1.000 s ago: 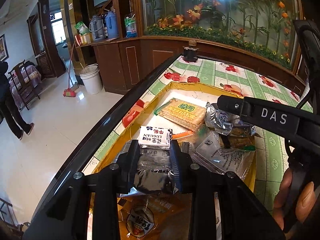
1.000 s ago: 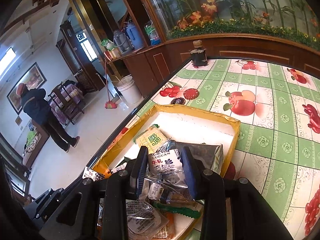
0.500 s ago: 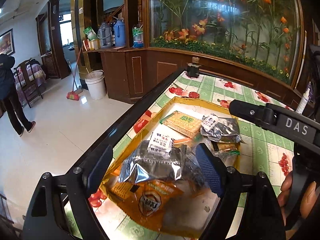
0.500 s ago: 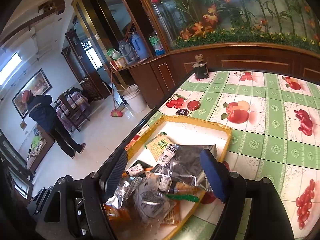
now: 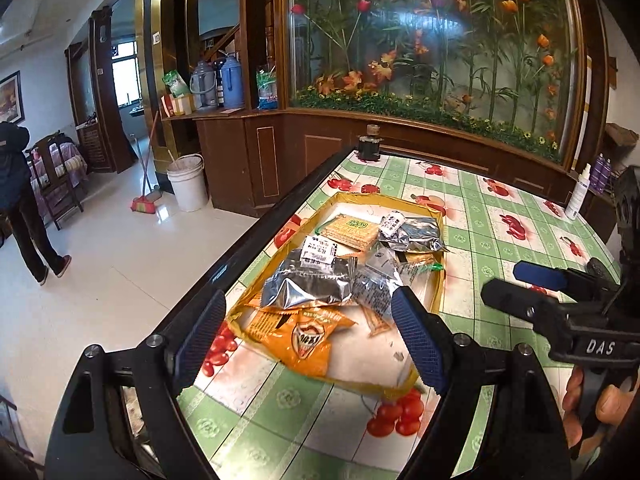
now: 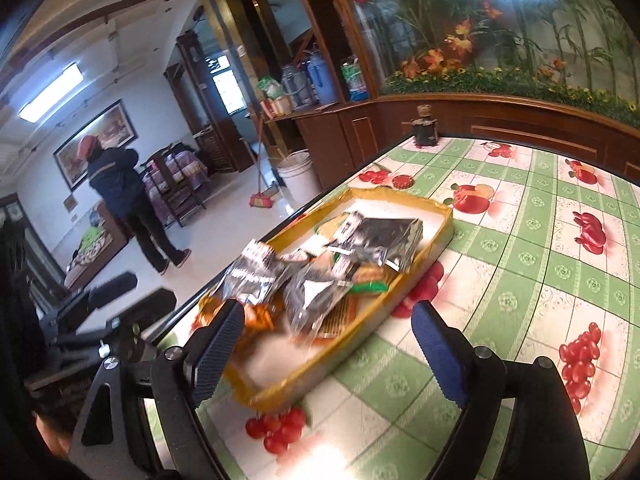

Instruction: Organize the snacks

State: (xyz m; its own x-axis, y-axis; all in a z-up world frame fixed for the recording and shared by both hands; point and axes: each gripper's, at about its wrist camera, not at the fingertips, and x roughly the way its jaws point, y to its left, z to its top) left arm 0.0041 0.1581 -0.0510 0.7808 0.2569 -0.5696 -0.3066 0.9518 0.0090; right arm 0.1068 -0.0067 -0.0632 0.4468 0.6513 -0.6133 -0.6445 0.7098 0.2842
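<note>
Left wrist view first: we are looking at our left gripper (image 5: 310, 344) with its jaws standing wide apart and nothing pinched between them. It is hanging over the near end of the yellow tray (image 5: 438, 294), which is sitting on the table (image 5: 500, 216) near its dark left edge. The snacks are lying in a messy pile inside the tray. An orange packet (image 5: 304, 334) is lying closest to us. A silver packet (image 5: 308, 286) is resting partly on top of it. A cracker packet (image 5: 352, 230) is lying near the far end, just beside another silver bag (image 5: 416, 234).

Over on the right side of this view we are seeing our right gripper (image 5: 520, 284) and the fingers (image 5: 608, 404) of the hand holding it.

From the right wrist view, our right gripper (image 6: 324, 354) is opening its jaws, and no snack is between them. The tray (image 6: 438, 236) is sitting a bit to the left, with the silver bag (image 6: 384, 236) on the heap.

A person (image 6: 124, 196) is standing far off in the room.
</note>
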